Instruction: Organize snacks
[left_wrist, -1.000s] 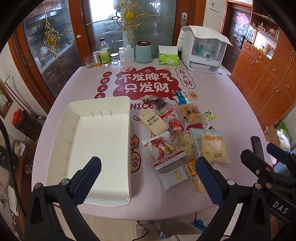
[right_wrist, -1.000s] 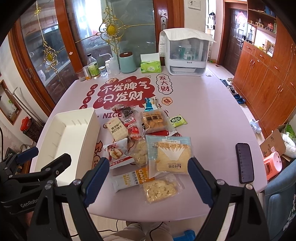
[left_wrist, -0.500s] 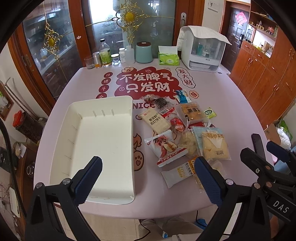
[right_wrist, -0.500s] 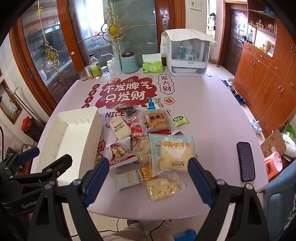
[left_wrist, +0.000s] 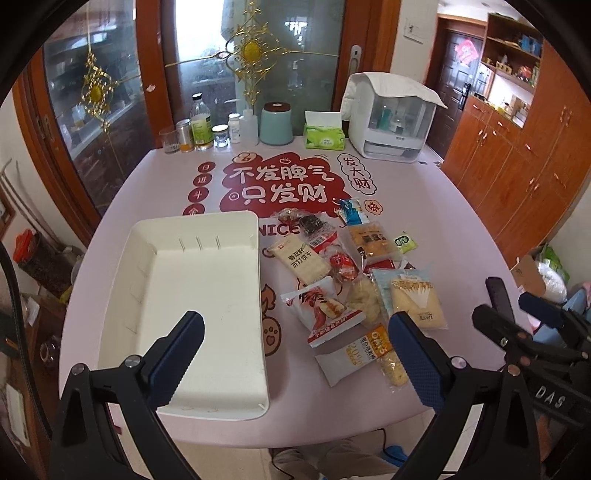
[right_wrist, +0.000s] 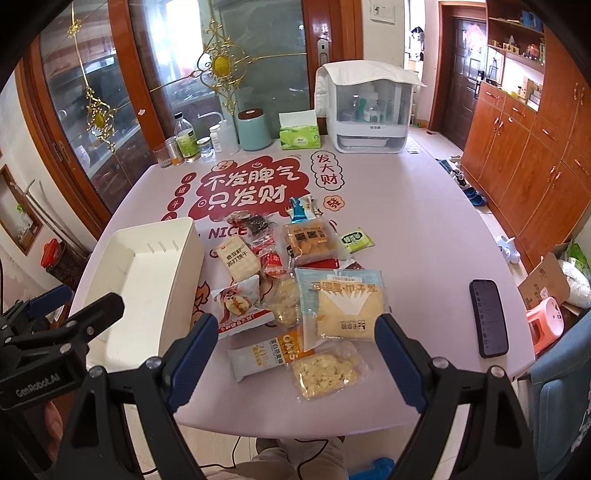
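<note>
Snacks (right_wrist: 295, 280): loose pile of sealed packets lying on the pink bench (right_wrist: 417, 236), just to the right of the white bin (left_wrist: 192, 306). Bin holds nothing; its long wall runs alongside the pile. Nearest the bin: a red-and-white packet (left_wrist: 325, 314) and a cream cracker packet (left_wrist: 301, 258). Farther from the bin: a large pale-blue cake packet (right_wrist: 341, 302), with an oat bar wrapper (right_wrist: 266, 356) and a clear bag of yellow pieces (right_wrist: 325, 369) at the bench's near edge. Small green sachet (right_wrist: 356, 239) sits apart, on the far side of the pile from the bin. Black phone (right_wrist: 488, 317) well right of the pile.

Left claw (left_wrist: 295, 354): jaws wide, holding nothing, above the bin's near corner. Right claw (right_wrist: 295, 358): jaws wide, holding nothing, over the oat bar wrapper.
</note>
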